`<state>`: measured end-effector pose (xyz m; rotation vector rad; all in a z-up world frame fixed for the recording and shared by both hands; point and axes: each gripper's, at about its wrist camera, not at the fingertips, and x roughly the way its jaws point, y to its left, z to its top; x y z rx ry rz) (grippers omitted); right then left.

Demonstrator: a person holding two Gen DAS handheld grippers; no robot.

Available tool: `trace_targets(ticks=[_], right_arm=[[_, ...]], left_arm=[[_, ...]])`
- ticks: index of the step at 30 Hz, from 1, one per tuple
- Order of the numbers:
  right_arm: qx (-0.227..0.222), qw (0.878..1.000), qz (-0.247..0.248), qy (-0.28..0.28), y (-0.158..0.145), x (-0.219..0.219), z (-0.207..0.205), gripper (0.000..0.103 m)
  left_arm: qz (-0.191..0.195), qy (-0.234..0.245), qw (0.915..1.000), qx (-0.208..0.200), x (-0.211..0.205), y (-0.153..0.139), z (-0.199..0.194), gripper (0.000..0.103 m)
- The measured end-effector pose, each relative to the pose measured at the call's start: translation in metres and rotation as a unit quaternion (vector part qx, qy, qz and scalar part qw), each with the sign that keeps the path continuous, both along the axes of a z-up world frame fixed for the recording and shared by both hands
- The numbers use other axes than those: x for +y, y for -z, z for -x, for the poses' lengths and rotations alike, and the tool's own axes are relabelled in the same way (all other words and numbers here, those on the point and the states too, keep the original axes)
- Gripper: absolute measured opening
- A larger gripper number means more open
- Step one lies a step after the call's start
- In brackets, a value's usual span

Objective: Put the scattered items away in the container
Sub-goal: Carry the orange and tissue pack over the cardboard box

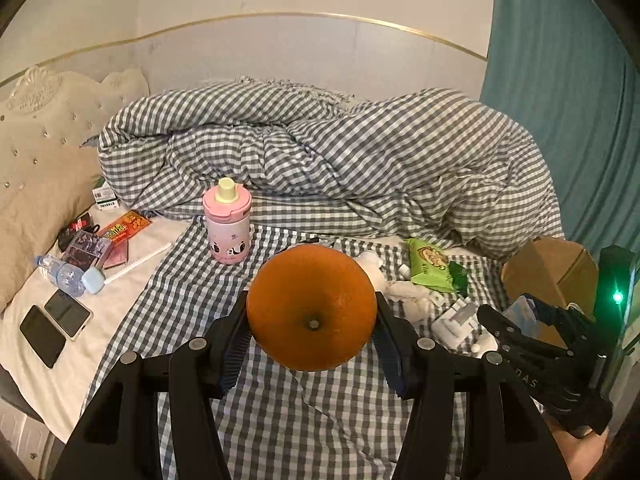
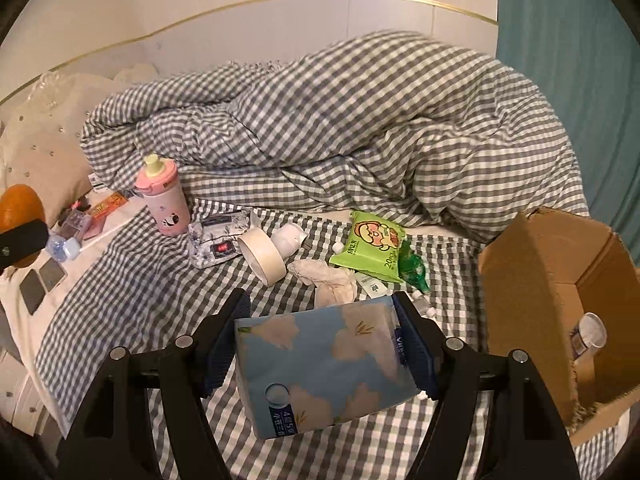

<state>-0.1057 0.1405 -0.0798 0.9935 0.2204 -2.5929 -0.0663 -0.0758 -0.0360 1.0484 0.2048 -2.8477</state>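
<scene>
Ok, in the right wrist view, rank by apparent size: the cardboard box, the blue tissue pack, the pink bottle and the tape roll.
1. cardboard box, partly cut off at the frame edge
2. blue tissue pack, inflated by nearness to the camera
3. pink bottle
4. tape roll, close to the bottle in size, so that order is unsure

- On the blue floral tissue pack (image 2: 324,364) clamped in my right hand-held gripper (image 2: 324,344), I can read "4层5" on a dark label at its lower edge; the characters beneath are too small for me.
- The green wipes packet (image 2: 370,250) on the bed shows "20" near its lower right corner.
- From my left wrist camera, "DAS" shows on the right hand-held gripper's black body.
- Print on the red snack packet (image 1: 126,226) is illegible.
</scene>
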Motion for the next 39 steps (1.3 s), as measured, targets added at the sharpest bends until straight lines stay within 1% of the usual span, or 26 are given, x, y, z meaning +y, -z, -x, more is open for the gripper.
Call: trace_targets(ticks=[9, 18, 25, 31, 39], right_arm=[[0.022, 1.000, 0.007, -0.003, -0.032, 0.022, -0.040, 0.071], [0.049, 0.999, 0.014, -0.006, -0.064, 0.047, -0.075, 0.071], [0.065, 0.998, 0.023, 0.007, -0.085, 0.072, -0.089, 0.071], [0.072, 0.997, 0.032, 0.024, -0.096, 0.100, -0.096, 0.071], [0.085, 0.994, 0.036, 0.057, -0.109, 0.144, -0.103, 0.071]], left_arm=[[0.000, 0.007, 0.9999, 0.013, 0.017, -0.015, -0.024, 0.058], [0.009, 0.024, 0.9993, 0.029, 0.048, -0.031, -0.044, 0.058], [0.016, 0.038, 0.9983, 0.040, 0.071, -0.043, -0.051, 0.058], [0.015, 0.051, 0.9974, 0.048, 0.092, -0.050, -0.055, 0.058], [0.015, 0.083, 0.9953, 0.048, 0.136, -0.052, -0.052, 0.058]])
